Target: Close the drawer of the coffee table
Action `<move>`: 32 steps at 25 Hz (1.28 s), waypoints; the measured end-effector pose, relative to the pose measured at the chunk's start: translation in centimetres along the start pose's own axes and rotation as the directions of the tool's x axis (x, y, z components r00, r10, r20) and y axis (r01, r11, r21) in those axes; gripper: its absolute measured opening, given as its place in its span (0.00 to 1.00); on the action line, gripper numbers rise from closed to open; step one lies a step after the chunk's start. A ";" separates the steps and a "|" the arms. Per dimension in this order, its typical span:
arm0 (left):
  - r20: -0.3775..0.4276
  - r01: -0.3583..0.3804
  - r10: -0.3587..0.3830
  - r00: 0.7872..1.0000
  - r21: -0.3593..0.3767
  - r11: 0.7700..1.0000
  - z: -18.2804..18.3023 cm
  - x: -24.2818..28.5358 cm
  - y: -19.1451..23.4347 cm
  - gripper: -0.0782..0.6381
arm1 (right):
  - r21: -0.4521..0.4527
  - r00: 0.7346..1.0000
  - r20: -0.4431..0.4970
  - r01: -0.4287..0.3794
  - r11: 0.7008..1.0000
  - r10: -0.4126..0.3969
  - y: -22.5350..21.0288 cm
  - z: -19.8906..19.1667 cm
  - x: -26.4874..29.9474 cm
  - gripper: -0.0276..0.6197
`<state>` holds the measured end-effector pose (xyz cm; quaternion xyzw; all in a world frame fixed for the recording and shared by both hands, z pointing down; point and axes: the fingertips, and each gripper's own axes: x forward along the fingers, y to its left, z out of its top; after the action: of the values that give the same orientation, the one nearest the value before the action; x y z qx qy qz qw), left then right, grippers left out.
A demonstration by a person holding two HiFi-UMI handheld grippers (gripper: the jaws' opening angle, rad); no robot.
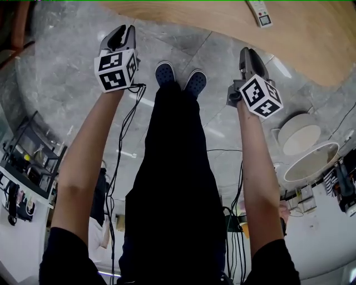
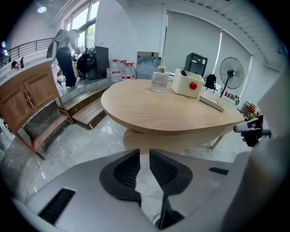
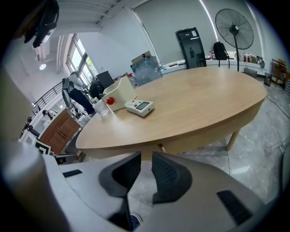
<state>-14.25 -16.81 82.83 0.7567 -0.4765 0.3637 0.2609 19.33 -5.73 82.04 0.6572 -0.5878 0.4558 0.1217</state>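
Observation:
The coffee table (image 1: 222, 25) is an oval light-wood top across the top of the head view; no drawer shows in any view. My left gripper (image 1: 121, 34) hangs over the grey floor short of the table edge. Its jaws (image 2: 144, 170) stand a narrow gap apart with nothing between them, pointing at the table (image 2: 172, 115). My right gripper (image 1: 248, 55) is level with it at the right. A small gap also separates its empty jaws (image 3: 146, 174), facing the table's rim (image 3: 181, 136).
On the table are a white handset (image 1: 260, 12), a white box with a red button (image 2: 187, 84) and a glass bottle (image 2: 159, 80). A wooden cabinet (image 2: 25, 97) stands left, a fan (image 3: 234, 23) behind. The person's shoes (image 1: 164, 73) are between the grippers; cables trail on the floor.

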 end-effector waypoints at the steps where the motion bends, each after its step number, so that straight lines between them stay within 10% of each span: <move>1: 0.001 0.000 0.000 1.000 0.005 1.000 0.0 -0.6 -0.3 0.22 | -0.005 1.000 0.002 0.004 1.000 -0.004 0.0 0.1 -0.5 0.17; 32: 0.115 0.087 -0.086 0.990 0.003 0.996 9.7 -26.8 -10.6 0.14 | -0.060 0.992 -0.019 -0.126 0.990 0.126 10.5 8.3 -24.0 0.09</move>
<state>-9.17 -5.39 55.12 0.7961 -0.4579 0.3073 0.2493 16.37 1.41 55.69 0.6113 -0.6408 0.4494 0.1171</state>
